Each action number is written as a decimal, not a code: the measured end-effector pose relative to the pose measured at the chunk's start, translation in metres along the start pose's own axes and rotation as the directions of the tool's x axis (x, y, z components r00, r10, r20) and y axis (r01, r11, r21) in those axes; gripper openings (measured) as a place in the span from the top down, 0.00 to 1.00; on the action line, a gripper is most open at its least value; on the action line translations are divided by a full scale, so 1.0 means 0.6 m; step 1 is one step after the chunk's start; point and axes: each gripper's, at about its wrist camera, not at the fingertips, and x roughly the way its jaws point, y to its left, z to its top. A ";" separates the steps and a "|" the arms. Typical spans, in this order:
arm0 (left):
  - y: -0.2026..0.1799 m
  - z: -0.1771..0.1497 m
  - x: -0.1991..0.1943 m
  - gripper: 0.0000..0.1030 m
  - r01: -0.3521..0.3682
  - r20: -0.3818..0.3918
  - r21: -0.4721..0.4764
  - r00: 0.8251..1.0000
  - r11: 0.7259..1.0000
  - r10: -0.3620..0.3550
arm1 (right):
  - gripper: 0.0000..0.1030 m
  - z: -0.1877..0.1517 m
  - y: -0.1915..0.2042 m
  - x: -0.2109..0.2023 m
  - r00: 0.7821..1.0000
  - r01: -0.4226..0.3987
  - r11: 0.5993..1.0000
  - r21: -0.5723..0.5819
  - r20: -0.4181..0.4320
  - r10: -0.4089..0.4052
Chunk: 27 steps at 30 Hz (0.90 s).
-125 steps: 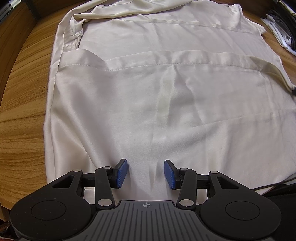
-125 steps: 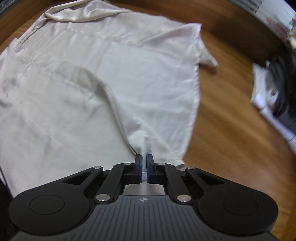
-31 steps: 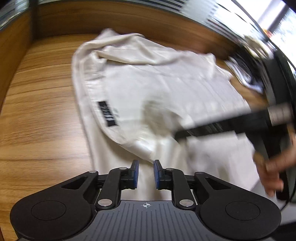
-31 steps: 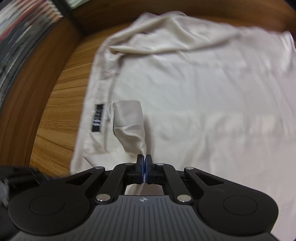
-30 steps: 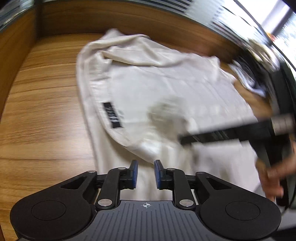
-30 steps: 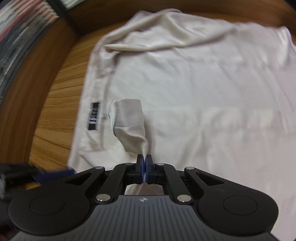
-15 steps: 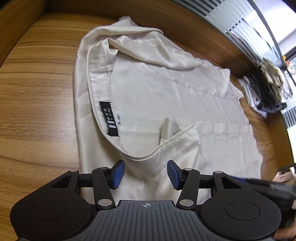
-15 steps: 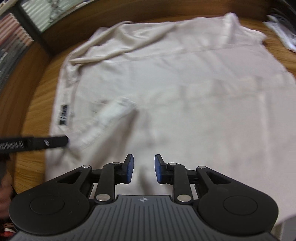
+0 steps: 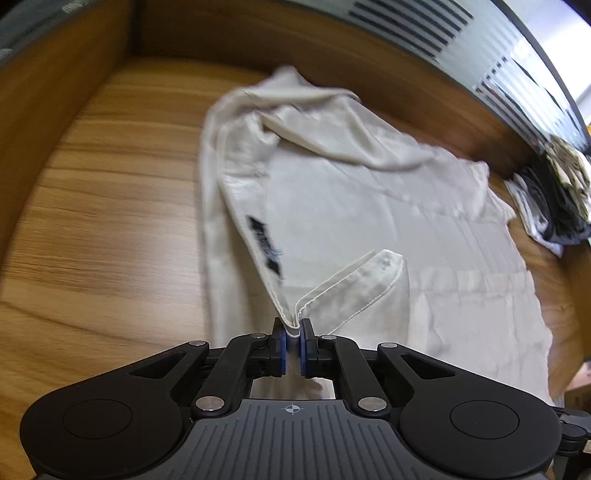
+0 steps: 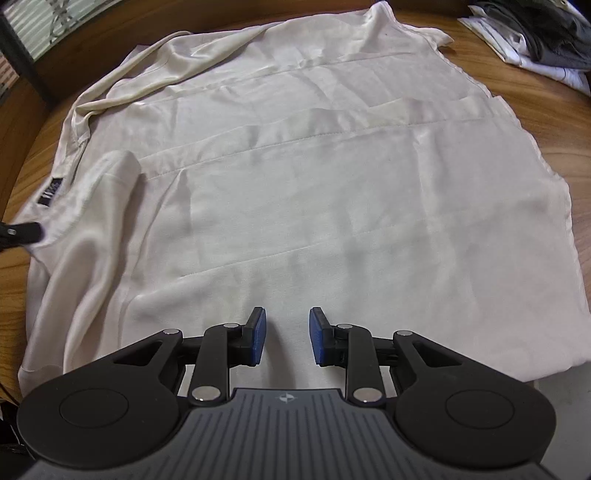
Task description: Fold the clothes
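Observation:
A cream shirt lies spread on the wooden table, with its black neck label facing up. One sleeve is folded inward, and its cuff rests on the body. My left gripper is closing, and its pads pinch the shirt's edge where the neckline hem meets the cuff hem. In the right wrist view the shirt fills the frame, with the label and the folded sleeve at the left. My right gripper hovers open over the shirt's near part with nothing between its pads. A finger of the left gripper shows at the left edge.
A pile of dark and white clothes sits at the far right of the table. Bare wood lies left of the shirt. A raised wooden wall runs along the back.
The right gripper let go of the sleeve cuff, opened and moved right across the shirt. The left gripper opened wide, then closed on the shirt's edge near the label.

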 end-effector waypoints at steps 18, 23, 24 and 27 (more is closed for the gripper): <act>0.114 0.005 -0.086 0.63 -0.240 -0.020 0.004 0.971 0.971 0.240 | 0.71 -0.003 0.012 -0.006 1.000 -0.001 0.998 -0.058 0.003 0.001; 0.093 -0.039 -0.076 0.56 -0.168 -0.070 0.065 0.983 0.984 0.172 | 0.68 -0.022 0.031 -0.033 0.999 -0.043 0.994 -0.102 0.014 0.045; 0.090 -0.049 -0.073 0.55 -0.157 -0.084 0.077 0.983 0.985 0.163 | 0.67 -0.027 0.036 -0.038 0.998 -0.053 0.992 -0.119 0.012 0.055; 0.080 -0.077 -0.065 0.55 -0.131 -0.120 0.107 0.982 0.986 0.144 | 0.65 -0.046 0.048 -0.046 0.998 -0.063 0.984 -0.168 0.001 0.064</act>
